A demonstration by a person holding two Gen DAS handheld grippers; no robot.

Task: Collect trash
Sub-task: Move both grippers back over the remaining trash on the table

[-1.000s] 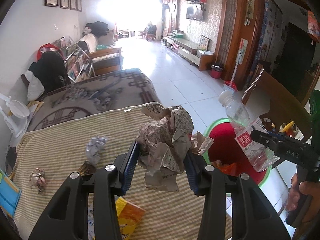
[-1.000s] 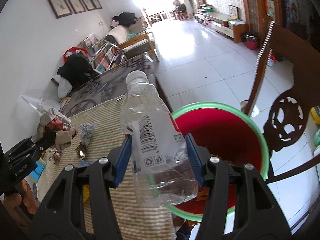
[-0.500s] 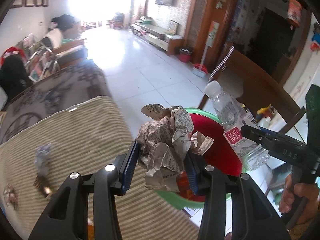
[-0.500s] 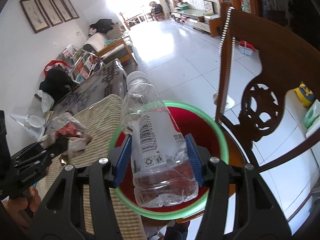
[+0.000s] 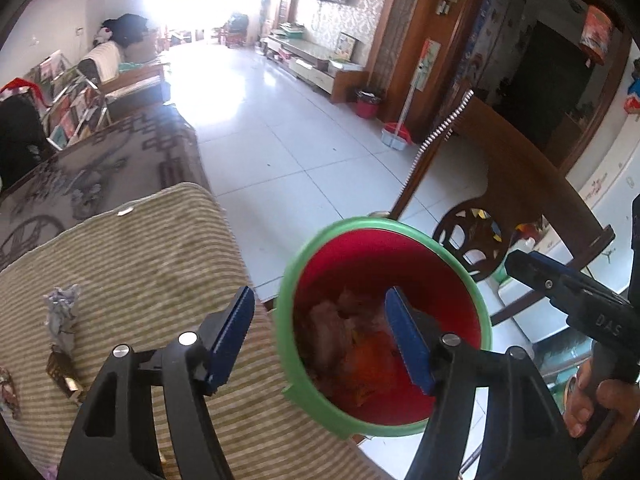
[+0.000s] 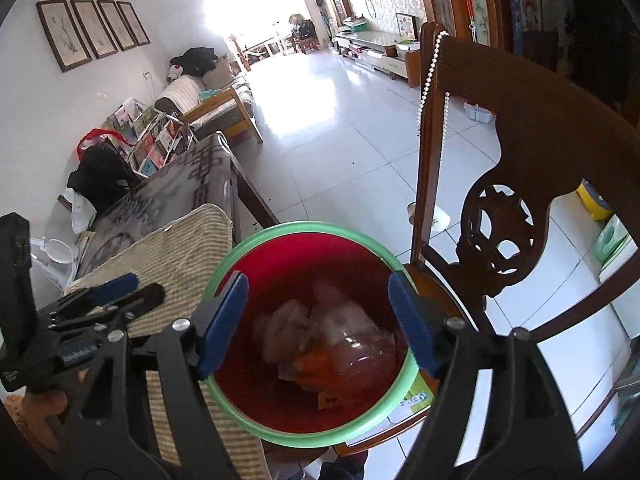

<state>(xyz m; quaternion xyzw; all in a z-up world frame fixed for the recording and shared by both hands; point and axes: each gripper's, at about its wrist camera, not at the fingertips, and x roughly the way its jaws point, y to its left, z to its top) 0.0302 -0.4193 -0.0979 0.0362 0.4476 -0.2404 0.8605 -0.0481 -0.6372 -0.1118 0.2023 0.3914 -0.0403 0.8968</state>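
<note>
Tongs on both sides, left (image 5: 320,336) and right (image 6: 318,320), gape wide and empty over the red bin (image 6: 256,420), where bottle (image 6: 360,350) and crumpled paper (image 6: 284,332) lie; a paper wad (image 5: 62,314) sits on the striped tabletop (image 5: 140,248).

Strong daylight is pouring in from the far end of the long room and glaring off the pale tiled floor (image 5: 280,148). Four framed pictures (image 6: 94,32) are hanging in a row on the white wall. A wooden sofa (image 6: 216,100) is standing below them, near a rack of magazines (image 6: 152,140). A low TV cabinet (image 5: 316,66) is running along the patterned wall opposite. A carved dark wooden chair (image 6: 520,200) is standing close by, beside the striped tablecloth (image 5: 140,260)
</note>
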